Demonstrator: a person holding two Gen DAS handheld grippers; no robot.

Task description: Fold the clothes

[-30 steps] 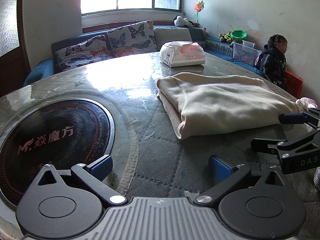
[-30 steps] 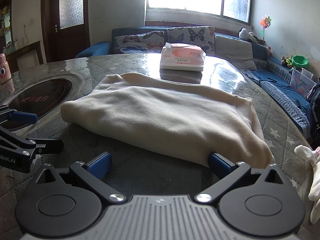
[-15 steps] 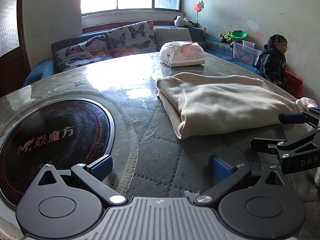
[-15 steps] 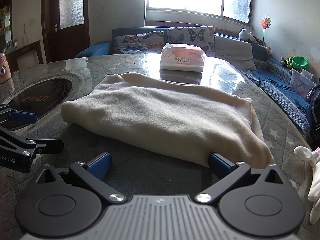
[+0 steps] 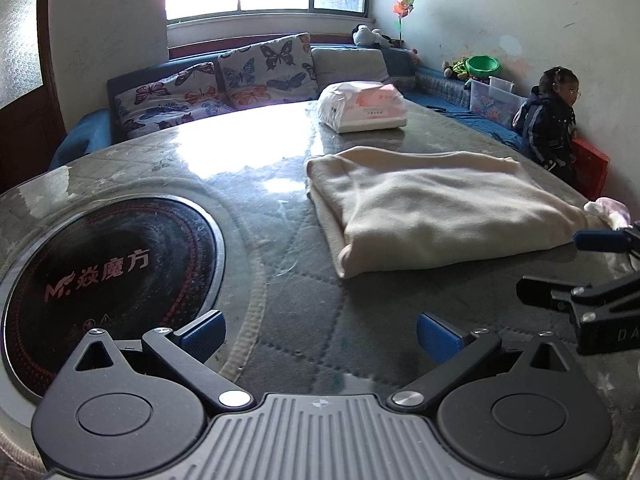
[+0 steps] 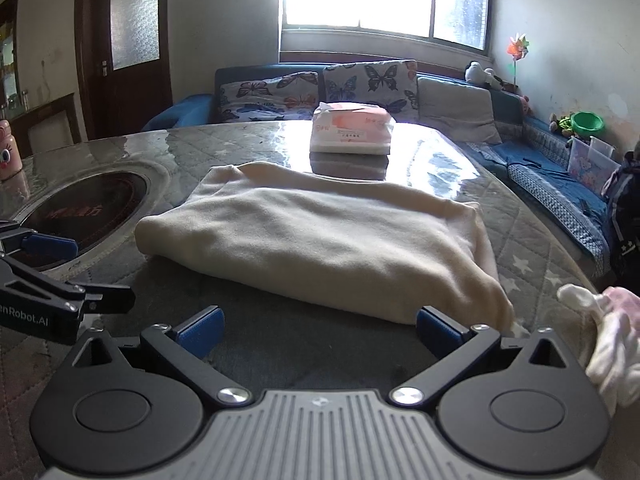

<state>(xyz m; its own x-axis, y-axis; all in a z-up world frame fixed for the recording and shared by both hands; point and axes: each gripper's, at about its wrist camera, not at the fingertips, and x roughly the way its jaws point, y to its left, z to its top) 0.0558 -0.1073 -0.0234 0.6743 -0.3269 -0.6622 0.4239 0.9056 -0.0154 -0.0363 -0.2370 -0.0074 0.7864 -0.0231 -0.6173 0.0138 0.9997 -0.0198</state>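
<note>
A cream garment [image 5: 436,208] lies folded into a flat rectangle on the round quilted table [image 5: 304,320]; it also shows in the right wrist view [image 6: 320,248]. My left gripper [image 5: 320,334] is open and empty, a little short of the garment's near left corner. My right gripper [image 6: 318,330] is open and empty, just in front of the garment's near edge, its right fingertip [image 6: 434,326] close to the cloth. Each gripper shows at the edge of the other's view: the right one [image 5: 592,272], the left one [image 6: 60,272].
A black round cooktop [image 5: 100,280] is set into the table on the left. A pack of tissues [image 5: 364,106] sits behind the garment. A white and pink cloth [image 6: 600,340] lies at the right table edge. A sofa [image 6: 320,88] and a child [image 5: 552,124] are beyond.
</note>
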